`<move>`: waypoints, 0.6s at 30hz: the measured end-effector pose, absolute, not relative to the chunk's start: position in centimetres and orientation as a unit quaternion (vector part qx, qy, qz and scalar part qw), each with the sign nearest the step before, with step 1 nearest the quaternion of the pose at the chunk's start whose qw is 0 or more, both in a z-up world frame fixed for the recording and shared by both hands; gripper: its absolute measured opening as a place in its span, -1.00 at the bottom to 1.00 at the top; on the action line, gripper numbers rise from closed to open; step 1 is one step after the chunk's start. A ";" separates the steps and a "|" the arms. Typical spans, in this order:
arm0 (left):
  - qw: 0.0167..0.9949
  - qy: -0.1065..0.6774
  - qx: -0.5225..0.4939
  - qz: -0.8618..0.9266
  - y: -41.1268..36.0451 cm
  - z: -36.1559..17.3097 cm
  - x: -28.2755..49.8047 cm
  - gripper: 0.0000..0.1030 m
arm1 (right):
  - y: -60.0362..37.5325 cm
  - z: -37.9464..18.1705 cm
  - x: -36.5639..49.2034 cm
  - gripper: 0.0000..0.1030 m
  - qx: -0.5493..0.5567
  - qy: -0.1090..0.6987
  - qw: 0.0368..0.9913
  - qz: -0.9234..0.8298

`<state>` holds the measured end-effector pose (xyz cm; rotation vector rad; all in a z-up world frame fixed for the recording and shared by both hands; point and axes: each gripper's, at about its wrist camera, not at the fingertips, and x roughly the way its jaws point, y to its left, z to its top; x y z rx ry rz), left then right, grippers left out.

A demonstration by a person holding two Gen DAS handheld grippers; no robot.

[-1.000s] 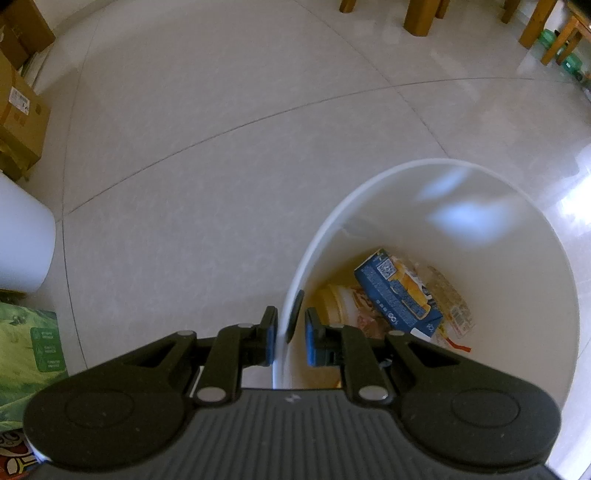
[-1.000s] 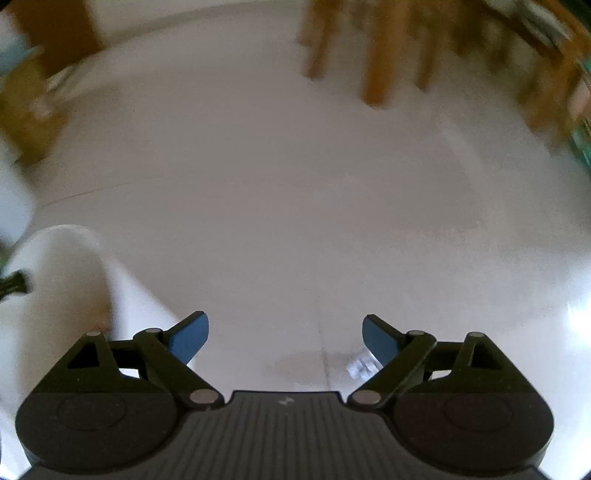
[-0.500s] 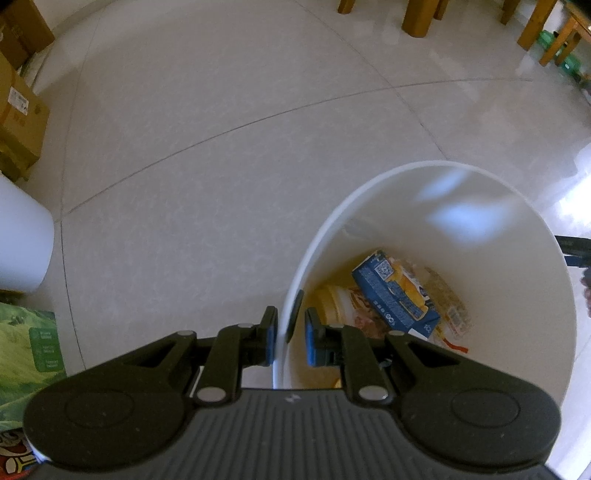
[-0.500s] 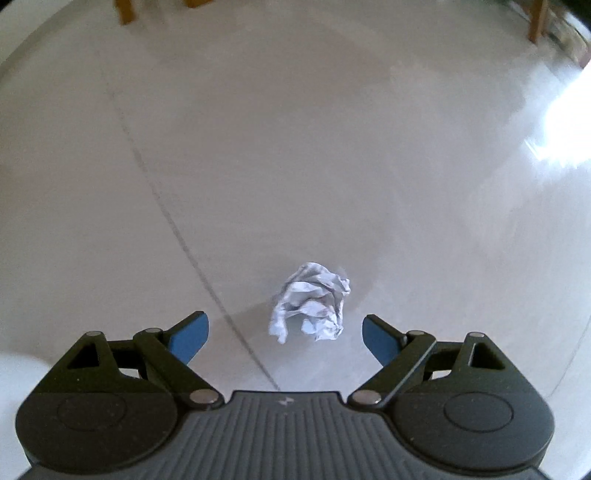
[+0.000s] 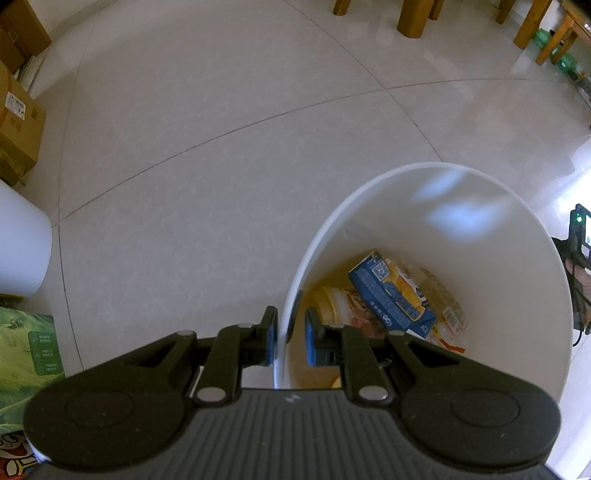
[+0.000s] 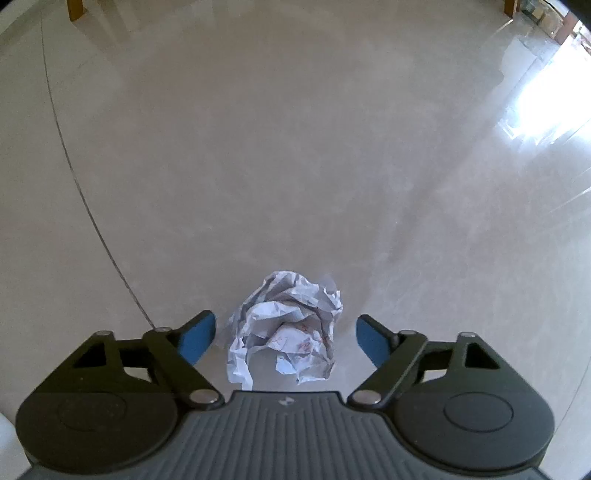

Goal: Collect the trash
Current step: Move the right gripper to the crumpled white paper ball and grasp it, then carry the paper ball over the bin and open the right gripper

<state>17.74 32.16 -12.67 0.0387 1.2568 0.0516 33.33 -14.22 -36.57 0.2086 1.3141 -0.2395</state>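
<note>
Pinching the near rim of a white trash bin (image 5: 480, 206), the left hand-held gripper (image 5: 289, 341) has one blue pad outside the wall and the other inside, both pressed to the thin plastic. Below and ahead of its fingertips, at the bottom of the bin, lie a blue carton (image 5: 391, 295), a yellowish wrapper (image 5: 340, 302) and a clear crinkled packet (image 5: 443, 306). Cardboard boxes (image 5: 18, 125) stand far off to this gripper's left, and wooden furniture legs (image 5: 412, 18) stand far ahead of it.

The right hand-held gripper (image 6: 286, 338) points down at the pale tiled floor (image 6: 295, 147), its jaws closing, yet each blue pad is apart from the crumpled paper ball (image 6: 288, 328) that sits between them. The ball rests on the floor just ahead of the gripper's body, a little nearer the left pad than the right. A dark grout line (image 6: 92, 221) runs across the floor to the gripper's left.
</note>
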 end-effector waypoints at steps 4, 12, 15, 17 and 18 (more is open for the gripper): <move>0.808 0.588 0.018 0.026 32.1 -12.7 17.7 -0.75 | -13.9 -37.1 33.2 0.18 0.088 0.611 0.780 -0.104; 0.808 0.589 0.018 0.026 32.0 -12.8 17.8 -0.75 | -13.6 -36.4 32.7 0.05 0.084 0.608 0.781 -0.111; 0.809 0.588 0.020 0.024 32.0 -12.8 17.7 -0.75 | -13.1 -35.2 32.5 0.04 0.078 0.610 0.782 -0.100; 0.809 0.588 0.019 0.025 32.0 -12.8 17.7 -0.75 | -13.0 -34.0 32.4 0.04 0.083 0.607 0.786 -0.081; 0.808 0.588 0.018 0.025 32.0 -12.8 17.7 -0.75 | -12.7 -33.1 32.2 0.04 0.080 0.607 0.788 -0.070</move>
